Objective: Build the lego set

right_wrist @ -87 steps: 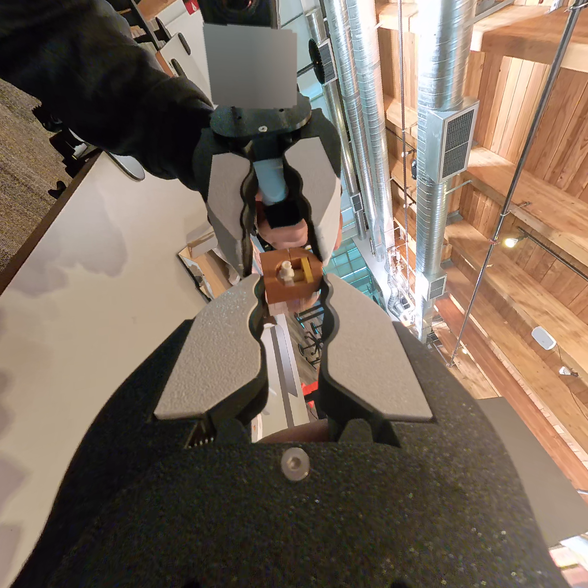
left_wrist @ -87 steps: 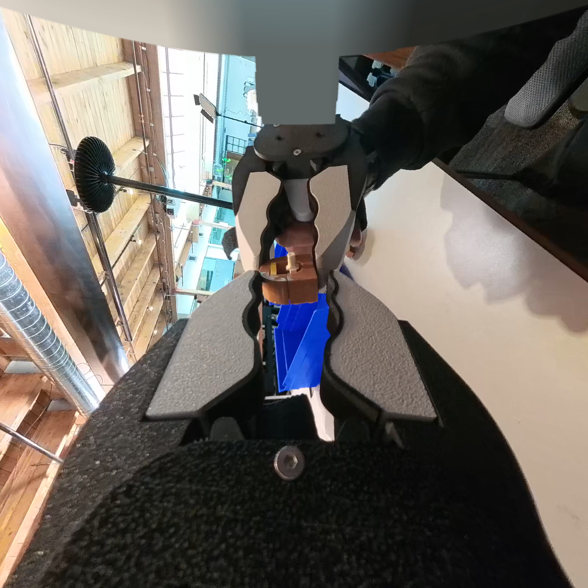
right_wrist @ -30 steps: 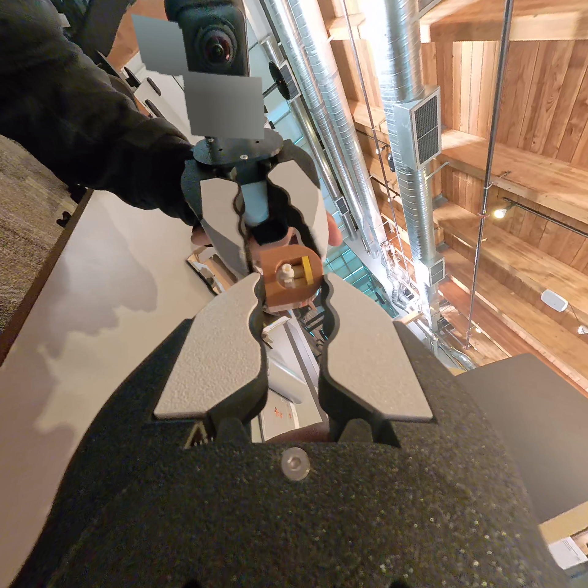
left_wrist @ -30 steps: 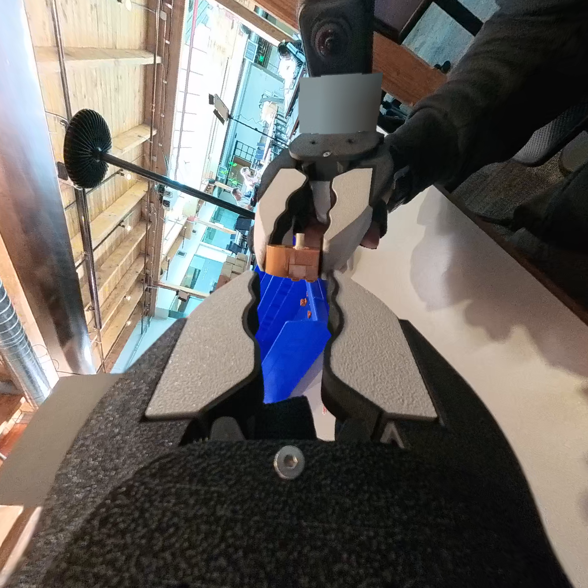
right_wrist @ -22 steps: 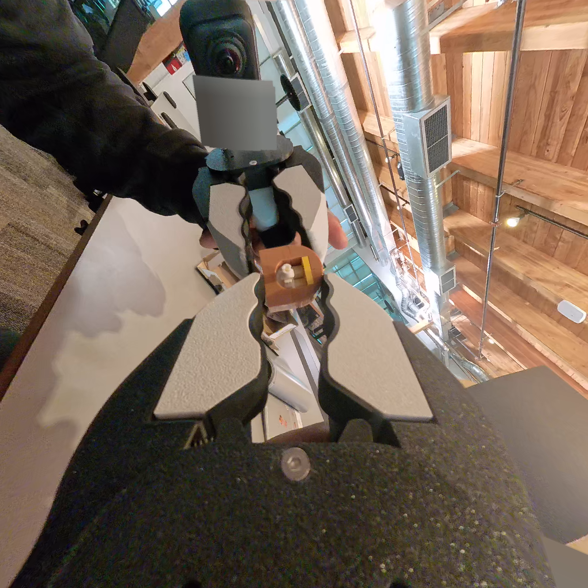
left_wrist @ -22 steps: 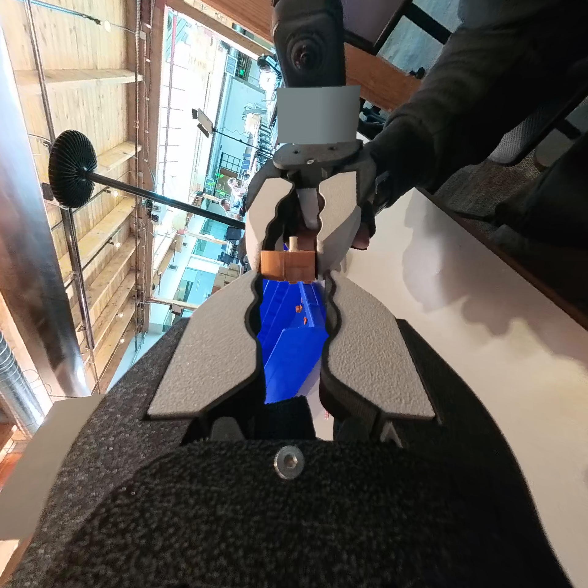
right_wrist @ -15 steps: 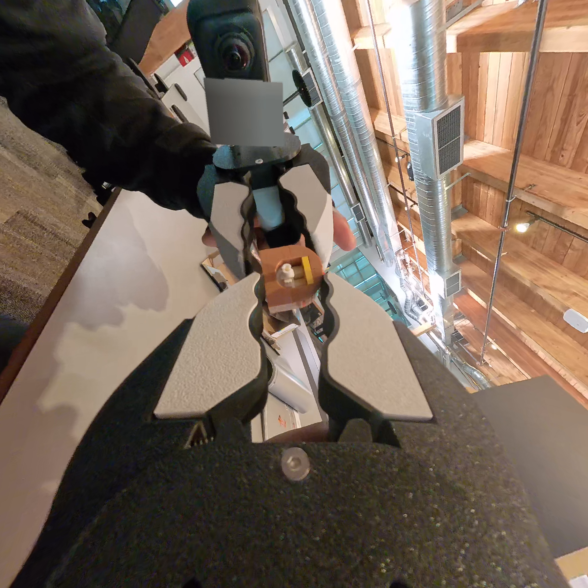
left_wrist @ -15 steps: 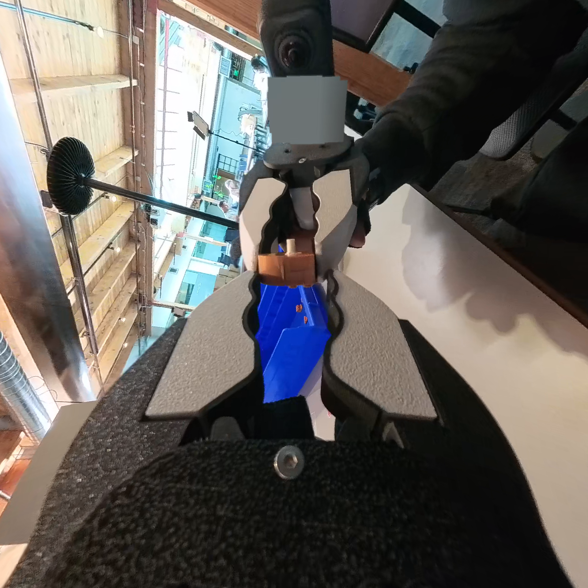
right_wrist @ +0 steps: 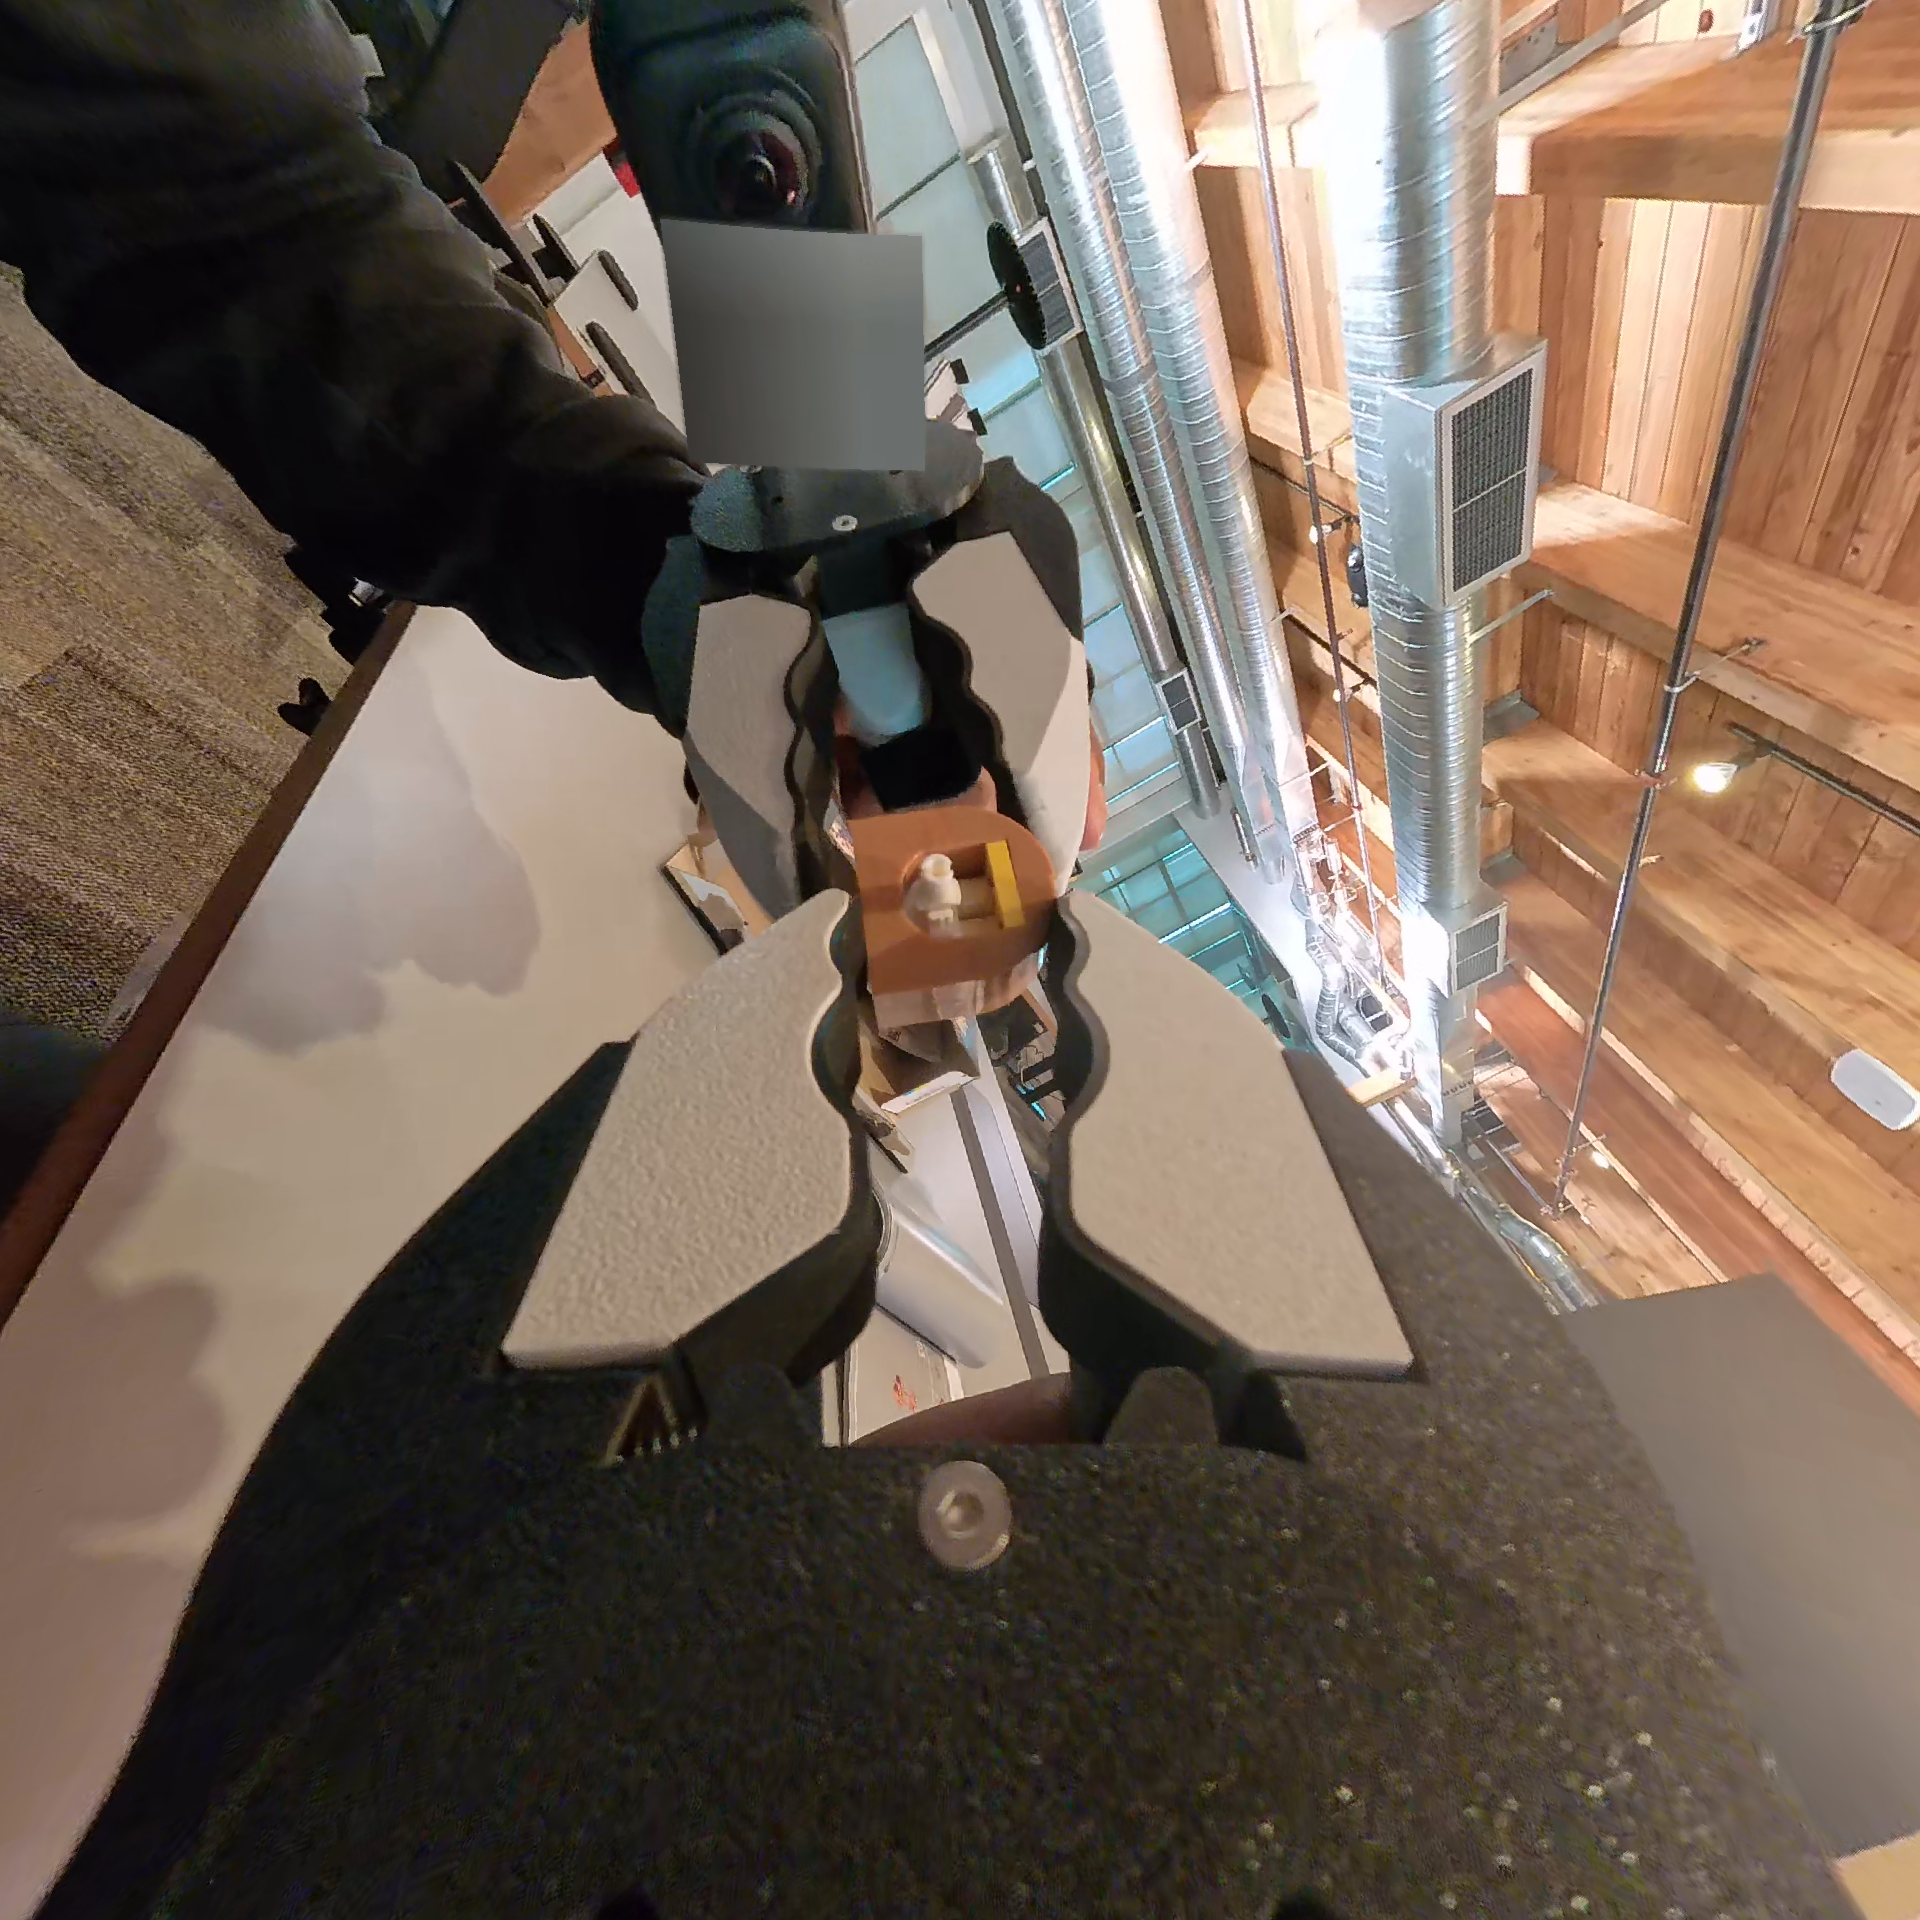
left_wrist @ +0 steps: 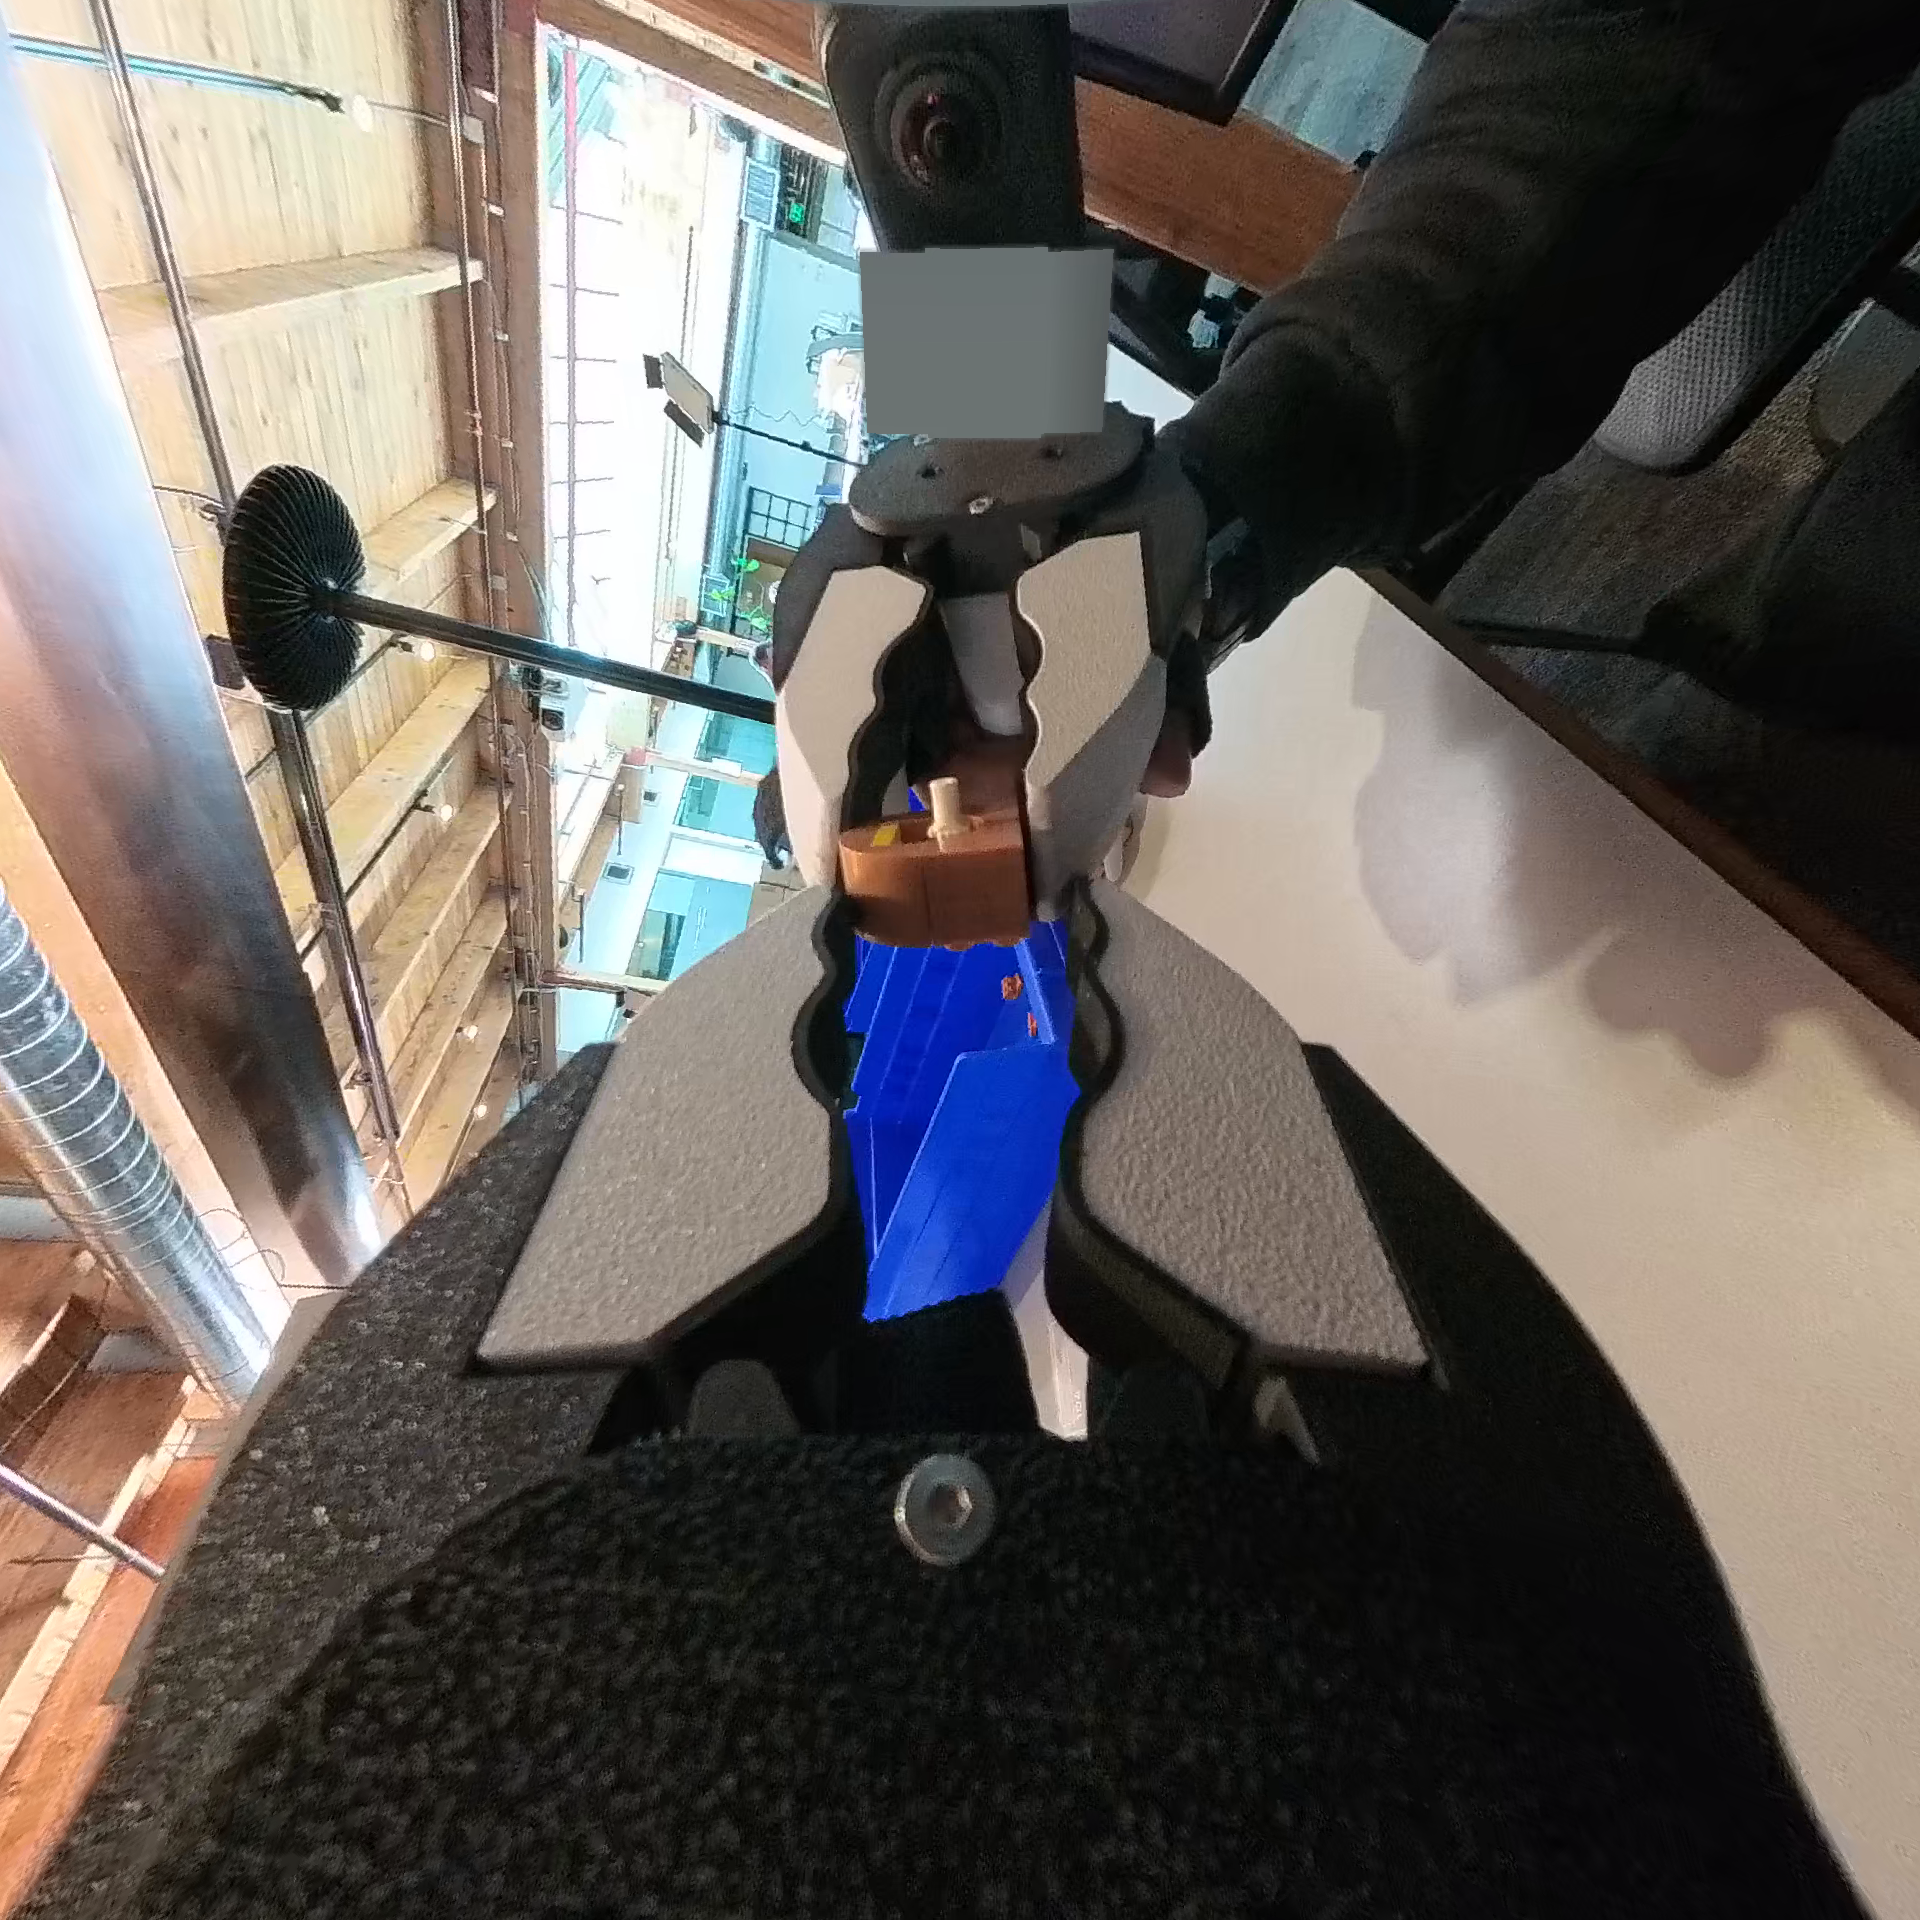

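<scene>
A brown block (left_wrist: 935, 883) with a white peg (left_wrist: 943, 805) and a small yellow piece on its top sits where my two grippers meet tip to tip, above a white table (left_wrist: 1507, 1039). My left gripper (left_wrist: 956, 920) is shut on the block from below in its own view. My right gripper (left_wrist: 940, 868) comes from the far side and is shut on it too. In the right wrist view the block (right_wrist: 951, 935) shows its peg face between my right gripper's (right_wrist: 956, 920) pads. The left gripper (right_wrist: 925, 862) grips its far end.
A blue bin (left_wrist: 956, 1122) with small orange parts stands on the table below the block. Dark sleeves (left_wrist: 1403, 312) (right_wrist: 312, 364) reach in behind each gripper. A chair (left_wrist: 1766, 260) and grey carpet (right_wrist: 104, 623) lie past the table edge. My two grippers' fingertips are within a few centimetres of each other.
Both grippers have turned and shifted together with the block held between them, so the background has slid. The block now shows more of its side in the left view. Neither grasp opened.
</scene>
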`<state>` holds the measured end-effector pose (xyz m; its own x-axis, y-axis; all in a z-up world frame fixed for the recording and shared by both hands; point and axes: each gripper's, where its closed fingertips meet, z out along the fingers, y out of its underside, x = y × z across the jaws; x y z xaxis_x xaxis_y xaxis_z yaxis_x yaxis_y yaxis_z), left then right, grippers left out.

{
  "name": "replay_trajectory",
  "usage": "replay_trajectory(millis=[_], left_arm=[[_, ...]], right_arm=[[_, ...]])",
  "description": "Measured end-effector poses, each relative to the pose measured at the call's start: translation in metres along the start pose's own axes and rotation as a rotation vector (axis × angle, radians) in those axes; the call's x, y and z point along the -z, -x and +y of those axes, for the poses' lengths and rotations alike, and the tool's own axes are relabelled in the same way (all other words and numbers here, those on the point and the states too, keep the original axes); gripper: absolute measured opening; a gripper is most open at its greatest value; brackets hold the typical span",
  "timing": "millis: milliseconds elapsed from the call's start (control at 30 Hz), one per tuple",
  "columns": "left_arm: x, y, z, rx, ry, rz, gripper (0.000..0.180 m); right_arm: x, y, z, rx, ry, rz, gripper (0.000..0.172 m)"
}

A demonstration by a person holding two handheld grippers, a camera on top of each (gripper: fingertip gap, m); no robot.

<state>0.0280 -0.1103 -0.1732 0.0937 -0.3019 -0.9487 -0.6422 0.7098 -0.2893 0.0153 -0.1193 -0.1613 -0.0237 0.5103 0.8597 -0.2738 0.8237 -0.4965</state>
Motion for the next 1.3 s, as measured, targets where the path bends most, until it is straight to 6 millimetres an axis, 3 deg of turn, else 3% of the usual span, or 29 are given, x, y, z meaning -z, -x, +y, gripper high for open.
replay_trajectory(millis=[500,667,733,867,967,1133,1300], left_arm=[[0.001,-0.002,0.002,-0.012,0.013,0.009,0.037],[0.0,0.009,0.009,0.072,0.017,-0.113,0.035],[0.004,0.006,0.016,0.186,0.011,-0.111,0.039],[0.009,0.01,0.019,0.72,-0.081,-0.135,0.039],[0.007,0.014,0.02,0.993,-0.117,-0.177,0.036],[-0.004,0.001,0.024,1.094,-0.088,-0.187,0.033],[-0.003,-0.004,0.026,1.118,-0.128,-0.204,0.021]], right_arm=[[-0.001,0.003,0.002,0.001,0.005,-0.012,0.033],[0.001,-0.012,0.006,0.039,0.044,0.089,0.033],[0.003,-0.016,0.008,0.049,0.059,0.126,0.033],[0.003,-0.018,0.018,0.133,0.135,0.202,0.033],[0.0,-0.015,0.023,0.193,0.168,0.225,0.033],[-0.007,-0.006,0.027,0.234,0.18,0.227,0.033],[-0.009,-0.003,0.03,0.214,0.183,0.225,0.033]])
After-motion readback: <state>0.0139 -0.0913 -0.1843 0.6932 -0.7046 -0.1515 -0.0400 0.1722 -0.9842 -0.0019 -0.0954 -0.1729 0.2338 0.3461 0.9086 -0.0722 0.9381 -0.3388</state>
